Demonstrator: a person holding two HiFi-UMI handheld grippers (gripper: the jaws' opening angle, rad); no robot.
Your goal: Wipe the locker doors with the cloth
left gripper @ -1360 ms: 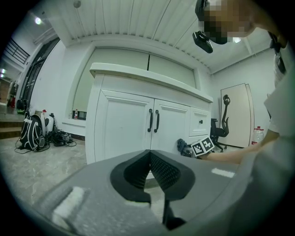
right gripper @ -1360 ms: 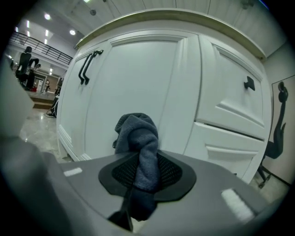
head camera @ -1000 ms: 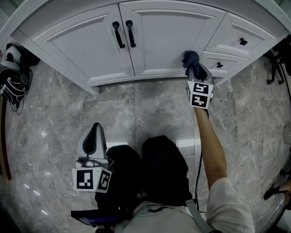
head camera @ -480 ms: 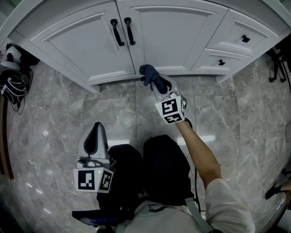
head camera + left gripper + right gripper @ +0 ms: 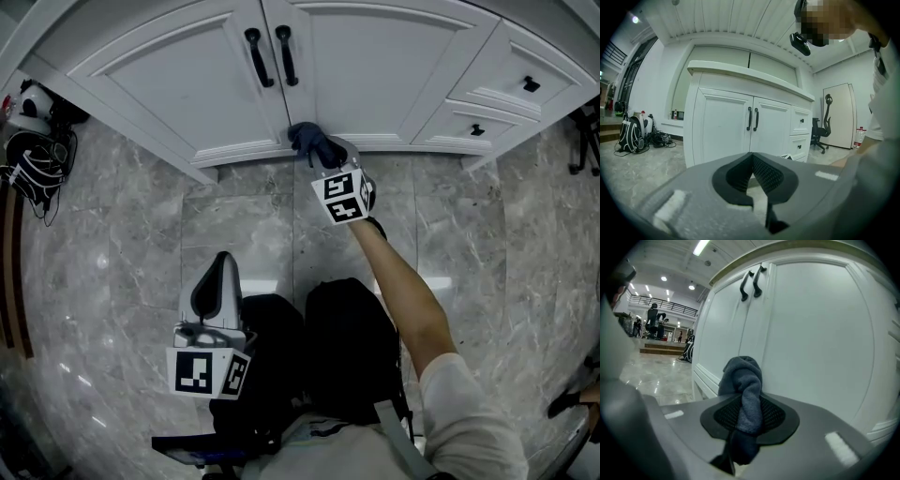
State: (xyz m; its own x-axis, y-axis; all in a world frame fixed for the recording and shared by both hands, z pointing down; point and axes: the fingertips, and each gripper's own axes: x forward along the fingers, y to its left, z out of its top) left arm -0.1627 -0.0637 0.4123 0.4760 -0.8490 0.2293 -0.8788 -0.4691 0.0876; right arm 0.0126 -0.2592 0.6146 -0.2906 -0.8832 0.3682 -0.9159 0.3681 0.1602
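Two white locker doors, the left one (image 5: 169, 75) and the right one (image 5: 375, 66), carry black handles (image 5: 269, 56) at their shared seam. My right gripper (image 5: 322, 153) is shut on a dark blue-grey cloth (image 5: 310, 141). The cloth presses on the bottom rail of the right door, close to the seam. In the right gripper view the cloth (image 5: 743, 378) bulges out between the pads of the right gripper (image 5: 749, 404), right against the door (image 5: 820, 333). My left gripper (image 5: 214, 281) hangs low by the person's knee, shut and empty. The left gripper (image 5: 751, 161) faces the doors (image 5: 722, 126) from a distance.
A column of drawers (image 5: 520, 86) adjoins the doors on the right. Bags and cables (image 5: 33, 141) lie on the marble floor at the left. The person's dark knees (image 5: 328, 347) fill the lower middle. An office chair (image 5: 820, 133) stands far right.
My right gripper has swept the cloth leftward along the bottom of the right door, from near the drawers to the seam. The left gripper has stayed put.
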